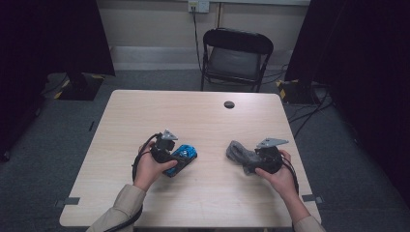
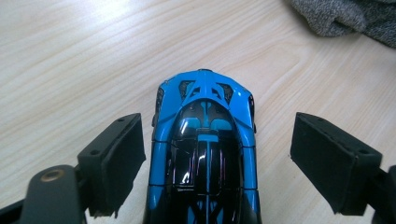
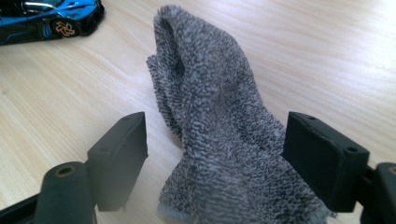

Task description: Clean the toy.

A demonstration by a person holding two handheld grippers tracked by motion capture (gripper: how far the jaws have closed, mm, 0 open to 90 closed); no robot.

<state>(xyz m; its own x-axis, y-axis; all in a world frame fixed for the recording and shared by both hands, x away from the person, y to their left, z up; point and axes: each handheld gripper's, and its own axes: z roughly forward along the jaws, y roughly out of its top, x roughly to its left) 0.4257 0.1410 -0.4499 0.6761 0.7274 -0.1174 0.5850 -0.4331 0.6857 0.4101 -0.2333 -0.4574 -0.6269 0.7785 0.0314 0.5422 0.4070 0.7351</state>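
- Viewing from the high view: a light wooden table carries two things. A blue toy car lies just beside the left gripper; a grey sock lies well apart from the car, on its right, at the right gripper. Both hands rest low near the table's front edge, left hand wrapped round its gripper body, right hand likewise, forearms coming in from below. A black chair stands beyond the table, far from the car.
- Left gripper view: the car sits between the two black jaws, nose pointing away, with a visible gap on each side; gripper released, touching nothing. A corner of the sock shows beyond the car, to the upper right.
- Right gripper view: the sock lies rumpled between the spread jaws, pads clear of the cloth on the left, close on the right; gripper released. The car stands beyond the sock, upper left.
- Progress, as judged: both things rest on the table, neither grasped; any pick-up or pairing of car and sock is not yet done.
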